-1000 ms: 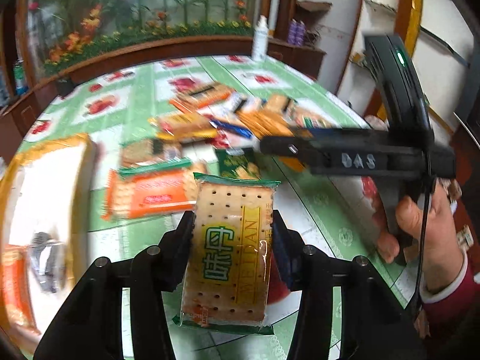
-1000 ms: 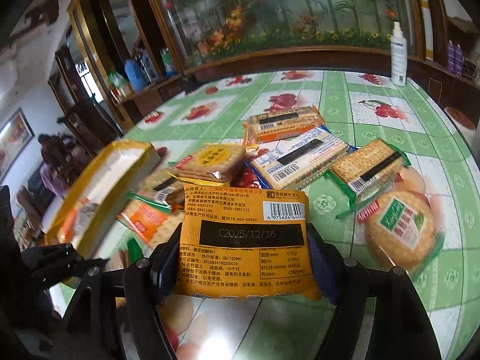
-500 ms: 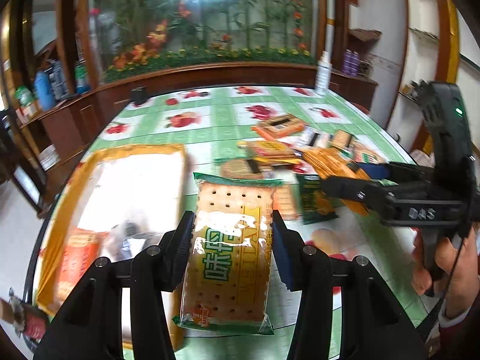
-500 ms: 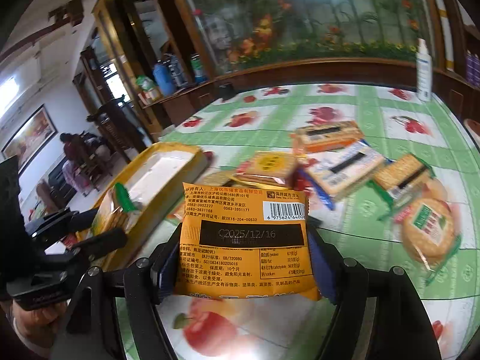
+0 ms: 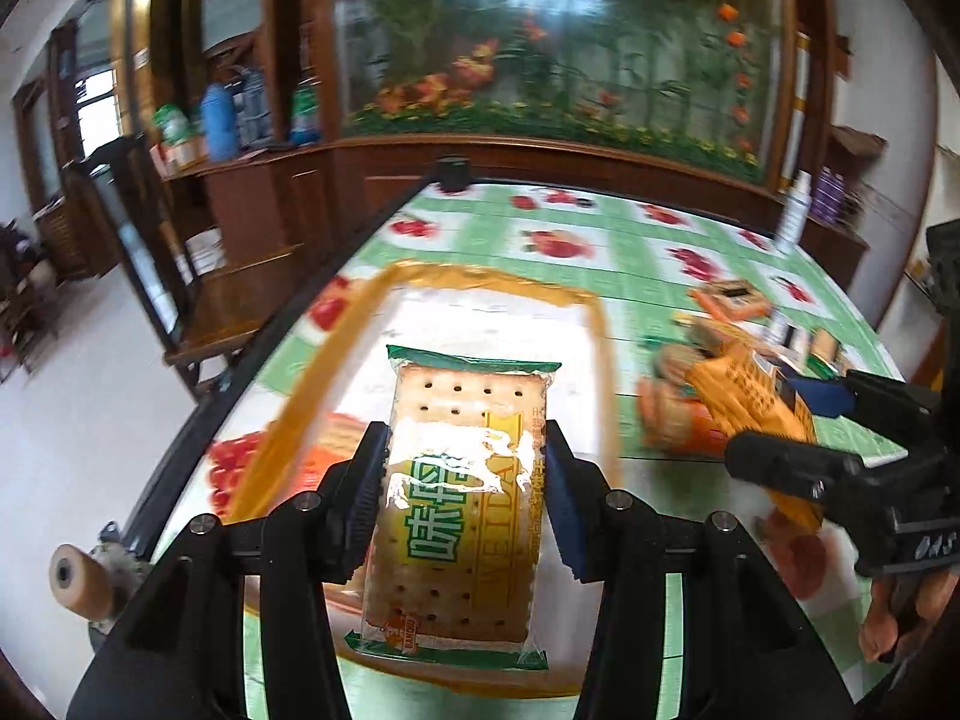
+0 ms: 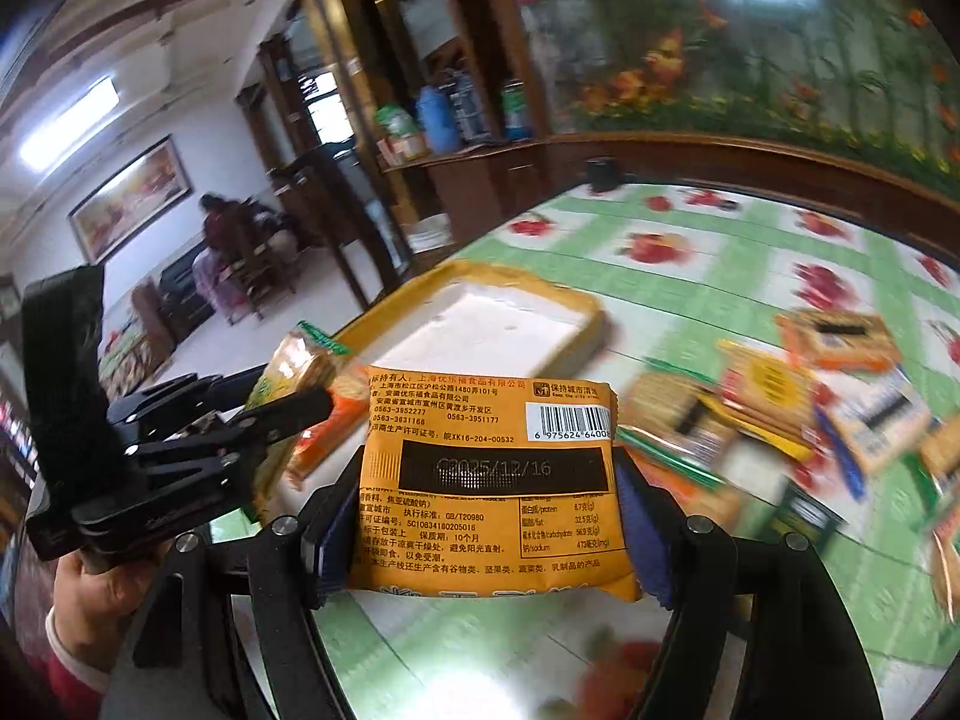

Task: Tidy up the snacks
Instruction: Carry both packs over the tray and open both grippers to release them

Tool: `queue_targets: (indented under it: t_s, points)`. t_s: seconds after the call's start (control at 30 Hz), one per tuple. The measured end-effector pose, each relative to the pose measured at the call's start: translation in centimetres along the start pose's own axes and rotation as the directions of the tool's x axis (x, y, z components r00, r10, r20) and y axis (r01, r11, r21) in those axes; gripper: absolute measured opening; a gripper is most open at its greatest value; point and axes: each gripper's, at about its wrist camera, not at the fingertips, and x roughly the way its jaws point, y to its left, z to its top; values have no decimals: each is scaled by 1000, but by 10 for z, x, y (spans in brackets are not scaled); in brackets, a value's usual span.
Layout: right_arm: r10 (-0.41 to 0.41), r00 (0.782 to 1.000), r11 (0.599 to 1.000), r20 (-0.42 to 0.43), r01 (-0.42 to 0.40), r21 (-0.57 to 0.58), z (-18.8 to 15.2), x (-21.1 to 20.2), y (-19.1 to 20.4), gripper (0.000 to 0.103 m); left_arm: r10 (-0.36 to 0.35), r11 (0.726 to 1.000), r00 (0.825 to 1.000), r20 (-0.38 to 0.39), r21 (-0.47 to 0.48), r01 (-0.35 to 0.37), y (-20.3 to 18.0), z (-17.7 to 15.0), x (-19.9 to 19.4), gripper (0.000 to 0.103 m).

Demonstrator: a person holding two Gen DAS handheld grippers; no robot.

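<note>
The left gripper [image 5: 459, 492] is clamping a cracker pack [image 5: 459, 498] above the tray [image 5: 420, 273], the right gripper [image 6: 486, 516] is pinching an orange pack [image 6: 489, 474] nearby, so the 2 are risking collision at the tray.

I count two grippers, left gripper [image 5: 459, 483] and right gripper [image 6: 489, 525], each with one snack pack: a green-edged cracker pack [image 5: 462, 498] and an orange pack [image 6: 489, 468]. One yellow-rimmed tray [image 6: 480, 324]. Roughly six loose packs [image 6: 834, 339] lie blurred on my worktop [image 6: 750, 252]
</note>
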Motion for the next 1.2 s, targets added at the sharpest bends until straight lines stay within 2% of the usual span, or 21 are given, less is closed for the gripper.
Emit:
queue_targets:
  t_s: [0.17,0.3,0.77,1.2]
  points:
    - [33,999,998,-34,-35,-58,10,32,30,75,36,998,999,-12,-49,-37,25,-2,7,47]
    - [39,998,996,-46,-42,-73,15,51,40,75,42,997,999,-20,-61,-44,34,-6,10,47]
    - [26,998,998,-58,-29,-49,58,111,17,75,10,1000,999,-41,-27,-12,23,-9,13,47]
    - [-16,997,996,-72,10,-88,62,138,18,75,13,1000,997,-81,-11,-14,18,-14,27,47]
